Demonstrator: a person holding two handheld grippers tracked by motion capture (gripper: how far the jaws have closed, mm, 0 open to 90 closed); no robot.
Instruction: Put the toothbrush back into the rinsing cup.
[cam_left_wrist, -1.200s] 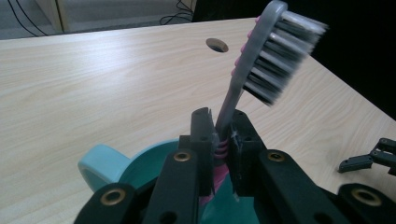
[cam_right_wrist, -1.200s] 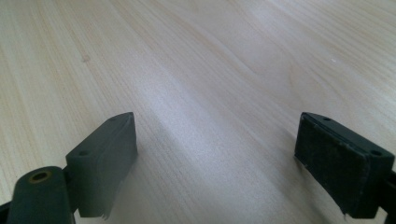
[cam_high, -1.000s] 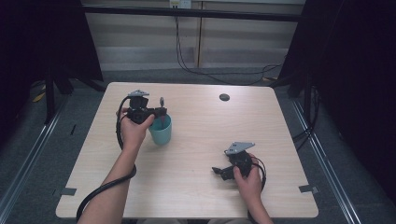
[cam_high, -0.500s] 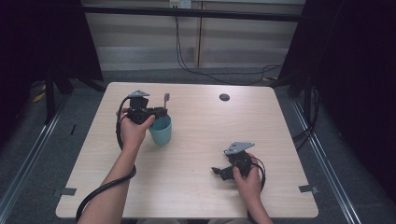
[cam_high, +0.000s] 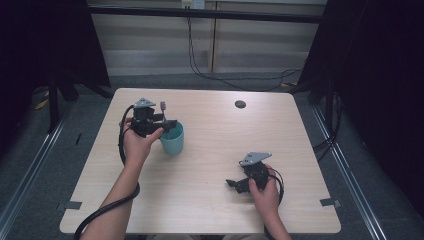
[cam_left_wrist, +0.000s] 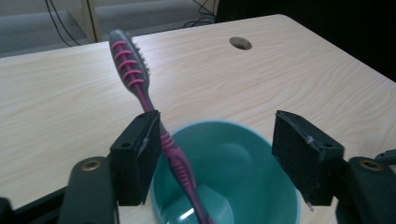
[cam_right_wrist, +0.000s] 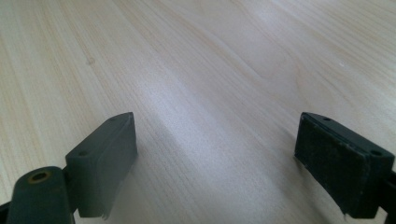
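Now, above a teal cup (cam_high: 172, 139) on a pale wooden table (cam_high: 210, 200), the left gripper (cam_high: 169, 123) hangs with its jaws spread wide, having just been opening. Between them stands a pink and grey toothbrush (cam_left_wrist: 140, 88), its lower end down inside the cup (cam_left_wrist: 243, 154) and its bristled head tilted up past the rim, away from the person. In the left gripper view the handle leans against the inner face of the jaw at that view's left, while the other jaw stands well clear of it, so the brush is released and rests in the cup rather than being squeezed.

From the high view the toothbrush (cam_high: 163, 106) head pokes up just beyond the cup, on its far side. A round hole (cam_high: 240, 104) in the tabletop lies beyond the cup, toward the far right edge.

Well apart from the cup, nearer the person and to its right, the right gripper (cam_high: 231, 183) lies low over bare wood in the person's right hand (cam_high: 265, 192). Its jaws are parted wide with nothing between them, as the right gripper view (cam_right_wrist: 212, 154) shows. A black cable (cam_high: 107, 210) trails from the left gripper along the forearm.
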